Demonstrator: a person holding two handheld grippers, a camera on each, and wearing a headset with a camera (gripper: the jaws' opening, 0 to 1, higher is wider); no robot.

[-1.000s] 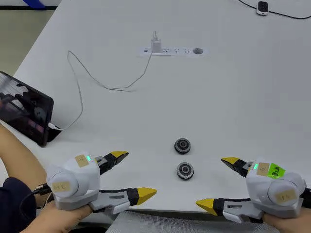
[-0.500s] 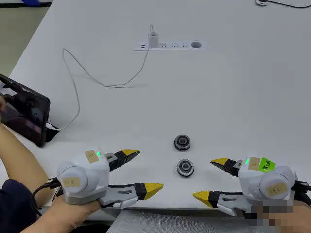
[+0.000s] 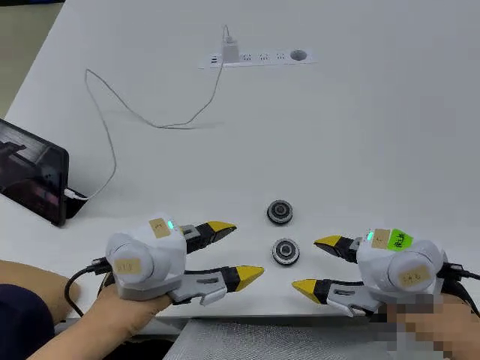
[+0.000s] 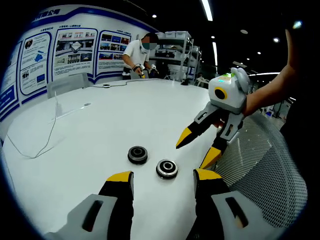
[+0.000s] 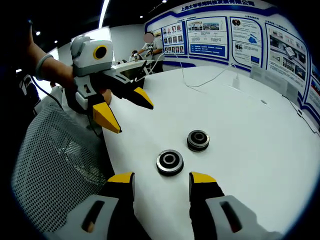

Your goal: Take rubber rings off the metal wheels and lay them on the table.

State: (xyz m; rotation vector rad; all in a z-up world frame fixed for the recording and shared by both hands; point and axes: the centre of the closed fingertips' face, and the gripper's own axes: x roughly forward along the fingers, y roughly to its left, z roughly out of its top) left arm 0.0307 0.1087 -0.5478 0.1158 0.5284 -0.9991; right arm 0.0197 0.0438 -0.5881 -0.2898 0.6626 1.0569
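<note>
Leaning a dark flat tablet (image 3: 30, 180) at the far left of the white table (image 3: 360, 135), trailing a thin white cable (image 3: 105, 127) toward a white power strip (image 3: 255, 58). Holding the yellow-tipped white left gripper (image 3: 246, 249) over the near edge, jaws spread wide, pinching nothing. Lying between the claws, touching neither (black rubber rings still on): the far metal wheel (image 3: 280, 211) and the near metal wheel (image 3: 286, 252). Holding the matching right gripper (image 3: 306, 264) likewise spread, empty, pointing at the near metal wheel.

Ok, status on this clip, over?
Left tongs open, right tongs open, both empty. Near wheel between them, far wheel just beyond, rubber rings on. Nothing in the way.
</note>
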